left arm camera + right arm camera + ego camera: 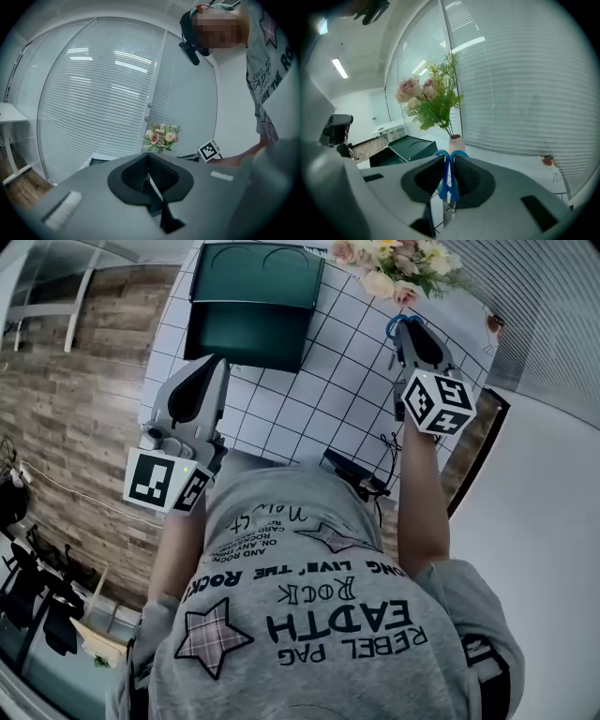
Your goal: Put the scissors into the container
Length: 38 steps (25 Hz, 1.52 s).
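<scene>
The scissors (449, 185) have blue handles and stand upright between the pads of my right gripper (450, 159), which is shut on them, blades pointing back toward the camera. In the head view this gripper (405, 329) hovers over the far right of the white gridded table (328, 399), a blue handle loop (393, 326) showing at its tip. The dark green container (253, 301) sits open at the table's far middle, left of the right gripper. My left gripper (214, 367) is at the container's near left corner, and its jaws (149, 161) are shut with nothing between them.
A bouquet of pink and cream flowers (394, 263) in a pale vase (454, 139) stands at the far right of the table, close to the right gripper. A black device with cables (356, 472) lies at the table's near edge. Window blinds run behind the table, with wooden floor (84, 381) to the left.
</scene>
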Motion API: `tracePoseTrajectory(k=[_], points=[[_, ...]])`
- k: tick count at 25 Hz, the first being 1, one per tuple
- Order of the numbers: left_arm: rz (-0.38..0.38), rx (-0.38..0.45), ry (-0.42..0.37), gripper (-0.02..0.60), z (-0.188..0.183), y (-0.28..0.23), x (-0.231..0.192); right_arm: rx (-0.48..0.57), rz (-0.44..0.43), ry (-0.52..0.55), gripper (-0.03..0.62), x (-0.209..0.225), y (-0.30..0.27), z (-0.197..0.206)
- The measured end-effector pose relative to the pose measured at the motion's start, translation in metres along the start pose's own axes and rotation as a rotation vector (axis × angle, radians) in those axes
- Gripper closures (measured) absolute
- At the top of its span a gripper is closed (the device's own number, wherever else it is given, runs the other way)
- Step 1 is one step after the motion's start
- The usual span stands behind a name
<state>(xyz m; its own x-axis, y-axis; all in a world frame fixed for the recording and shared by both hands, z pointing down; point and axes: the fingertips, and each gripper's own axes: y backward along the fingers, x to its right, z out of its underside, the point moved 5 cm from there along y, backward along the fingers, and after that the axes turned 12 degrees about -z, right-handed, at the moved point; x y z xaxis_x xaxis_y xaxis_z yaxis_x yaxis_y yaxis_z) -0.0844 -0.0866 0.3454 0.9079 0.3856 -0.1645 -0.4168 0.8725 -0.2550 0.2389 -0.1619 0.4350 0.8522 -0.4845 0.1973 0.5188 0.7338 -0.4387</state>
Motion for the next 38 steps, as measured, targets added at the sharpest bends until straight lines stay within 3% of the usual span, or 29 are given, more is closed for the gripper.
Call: tracePoseTrajectory(k=[7, 29, 38], points=[[-0.004, 0.023, -0.012, 0.572, -0.006, 0.012, 0.000, 0.125, -0.029, 0.018, 0.517, -0.018, 0.022, -0.032], [-0.008, 0.108, -0.034, 0.572, -0.028, 0.033, -0.005, 0.356, -0.037, 0.189, 0.517, -0.066, 0.083, -0.105], [-0.017, 0.144, -0.042, 0.572, -0.038, 0.042, -0.012, 0.359, -0.083, 0.231, 0.517, -0.092, 0.094, -0.129]])
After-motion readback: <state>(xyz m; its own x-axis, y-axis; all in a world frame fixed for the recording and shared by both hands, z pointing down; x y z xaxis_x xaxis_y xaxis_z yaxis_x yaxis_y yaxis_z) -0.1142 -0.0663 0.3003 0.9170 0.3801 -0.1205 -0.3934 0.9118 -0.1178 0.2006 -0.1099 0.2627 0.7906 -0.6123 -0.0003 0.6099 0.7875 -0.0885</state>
